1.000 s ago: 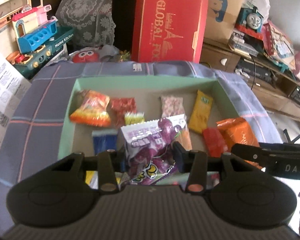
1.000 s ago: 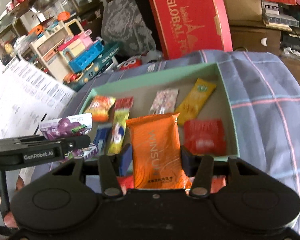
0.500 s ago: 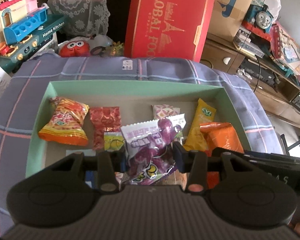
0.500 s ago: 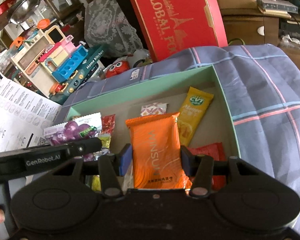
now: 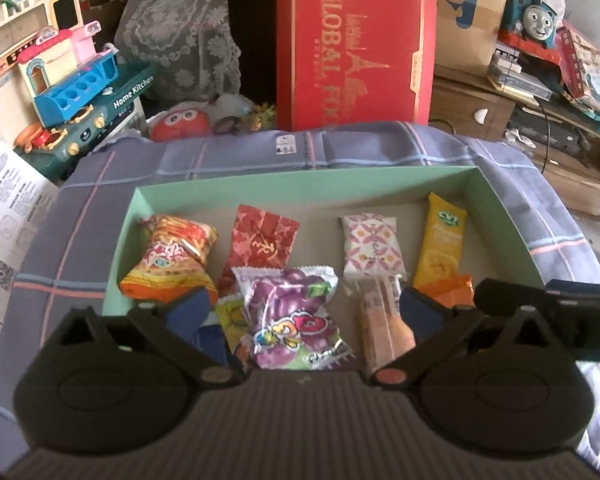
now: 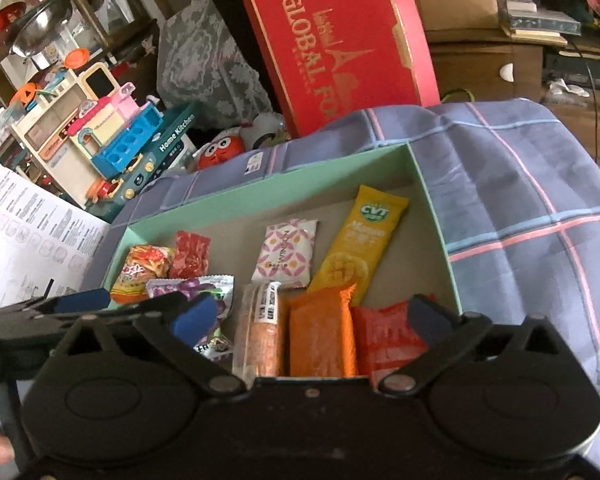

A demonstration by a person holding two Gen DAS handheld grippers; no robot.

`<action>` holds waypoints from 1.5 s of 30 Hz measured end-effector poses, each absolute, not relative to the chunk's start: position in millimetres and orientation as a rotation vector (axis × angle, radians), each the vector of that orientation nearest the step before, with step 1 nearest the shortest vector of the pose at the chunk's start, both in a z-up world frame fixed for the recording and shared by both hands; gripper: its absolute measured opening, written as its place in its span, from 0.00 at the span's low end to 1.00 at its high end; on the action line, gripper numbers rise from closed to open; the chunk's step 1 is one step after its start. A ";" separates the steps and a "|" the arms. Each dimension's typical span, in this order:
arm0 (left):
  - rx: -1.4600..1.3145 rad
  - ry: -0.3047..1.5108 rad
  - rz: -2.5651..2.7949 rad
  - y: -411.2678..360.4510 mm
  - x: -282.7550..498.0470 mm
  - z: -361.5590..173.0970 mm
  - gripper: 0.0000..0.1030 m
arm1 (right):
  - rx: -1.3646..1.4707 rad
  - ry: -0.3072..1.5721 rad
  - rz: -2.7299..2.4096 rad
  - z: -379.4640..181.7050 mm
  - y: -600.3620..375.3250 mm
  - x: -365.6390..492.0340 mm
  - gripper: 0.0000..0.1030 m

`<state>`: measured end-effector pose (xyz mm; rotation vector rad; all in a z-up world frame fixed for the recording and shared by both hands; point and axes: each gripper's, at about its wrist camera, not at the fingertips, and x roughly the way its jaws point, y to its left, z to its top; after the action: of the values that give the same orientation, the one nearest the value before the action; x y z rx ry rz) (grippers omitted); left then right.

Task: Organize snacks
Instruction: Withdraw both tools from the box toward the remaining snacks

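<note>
A green tray [image 5: 500, 216] [image 6: 432, 204] on a plaid cloth holds several snack packets. My left gripper [image 5: 304, 310] is open over the tray's near side; the purple grape packet [image 5: 292, 316] lies loose between its fingers. My right gripper [image 6: 308, 318] is open too; the orange packet [image 6: 322, 332] lies in the tray between its fingers, beside a red packet [image 6: 388, 340] and a clear-wrapped bar [image 6: 260, 328]. Farther in lie a yellow bar [image 6: 360, 240], a pink-patterned packet [image 6: 286, 254], a red packet [image 5: 262, 240] and an orange noodle-print bag [image 5: 168, 260].
A red gift box [image 5: 356, 44] stands behind the table. A toy kitchen set [image 5: 68, 92] and a printed sheet [image 5: 4, 232] are at the left. Shelves with a toy train [image 5: 534, 24] are at the right. The plaid cloth [image 6: 520, 208] spreads right of the tray.
Both grippers opened. The purple packet left my left gripper and the orange packet left my right gripper; both now lie in the tray's near part.
</note>
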<state>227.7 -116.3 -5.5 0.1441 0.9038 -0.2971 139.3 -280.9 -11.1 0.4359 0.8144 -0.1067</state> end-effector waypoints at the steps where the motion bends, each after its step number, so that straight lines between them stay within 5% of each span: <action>1: 0.143 0.905 -0.298 -115.7 225.5 -4.4 1.00 | 0.435 0.813 -0.109 -9.9 -281.0 137.4 1.00; 23: 0.123 0.908 -0.320 -67.0 124.6 15.5 1.00 | 0.397 0.788 -0.049 28.1 -248.3 58.2 1.00; 45: 0.067 1.003 -0.144 33.4 104.0 -55.7 1.00 | 0.399 0.978 0.017 -32.9 -198.7 39.8 1.00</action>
<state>104.0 33.4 -55.7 0.0675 1.0034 -0.1442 39.8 -198.7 -32.9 0.3993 0.9776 0.0165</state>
